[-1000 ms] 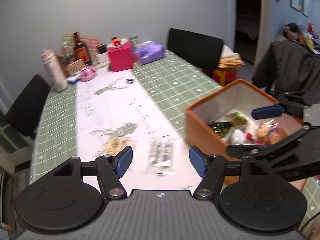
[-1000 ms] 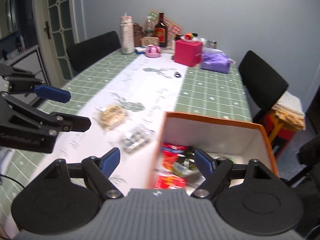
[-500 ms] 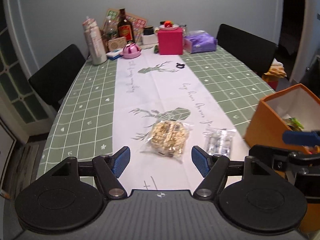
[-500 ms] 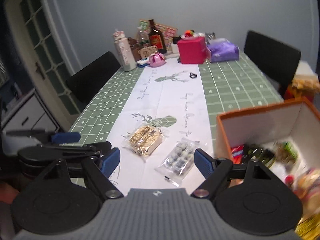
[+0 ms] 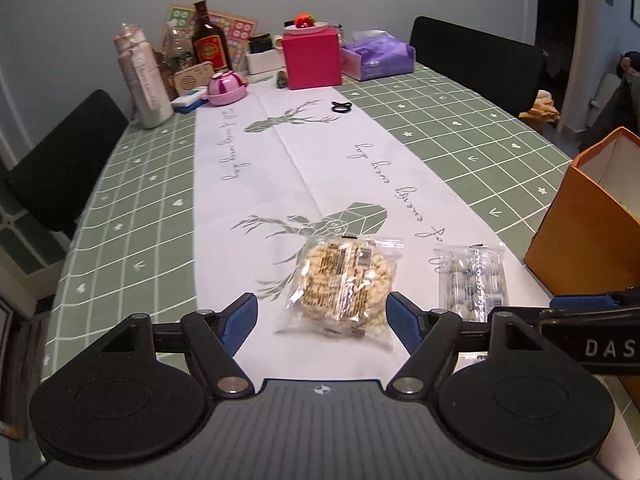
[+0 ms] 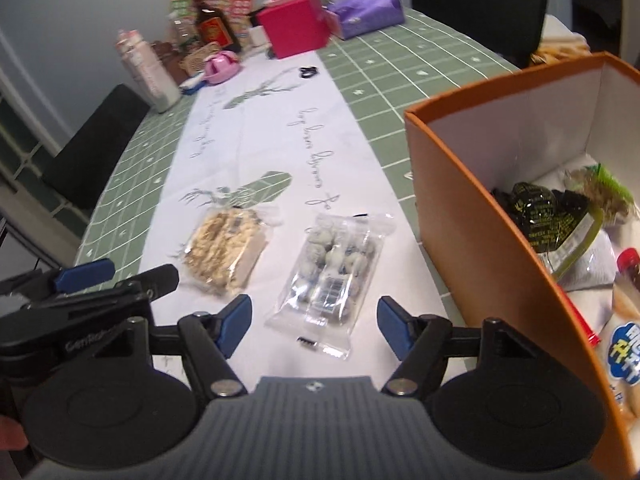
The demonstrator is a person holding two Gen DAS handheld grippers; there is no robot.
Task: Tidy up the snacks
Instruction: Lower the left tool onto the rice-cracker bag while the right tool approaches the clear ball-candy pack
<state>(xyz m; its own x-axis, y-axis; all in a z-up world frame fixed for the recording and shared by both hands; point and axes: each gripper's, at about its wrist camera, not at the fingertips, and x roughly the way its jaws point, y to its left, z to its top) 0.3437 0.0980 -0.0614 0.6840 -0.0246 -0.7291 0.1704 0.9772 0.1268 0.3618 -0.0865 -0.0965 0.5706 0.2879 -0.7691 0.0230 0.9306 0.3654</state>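
Jaws now down from the orange box (image 6: 472, 216) to the table (image 5: 460, 128), left gripper (image 5: 322, 320) spreading round the puffed-rice pack (image 5: 344, 284), right gripper (image 6: 314, 320) narrowing unclamped over the candy pack (image 6: 334, 268), both snacks unboxed, pickups next.

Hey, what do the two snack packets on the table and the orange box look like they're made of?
Puffed snack packet: clear glossy plastic film, likely; contents show through, crinkled edges glint.
Candy packet: the same see-through film, with a printed label.
Orange box: probably stiff cardboard; matte orange outside, plain white inside, thin straight walls.
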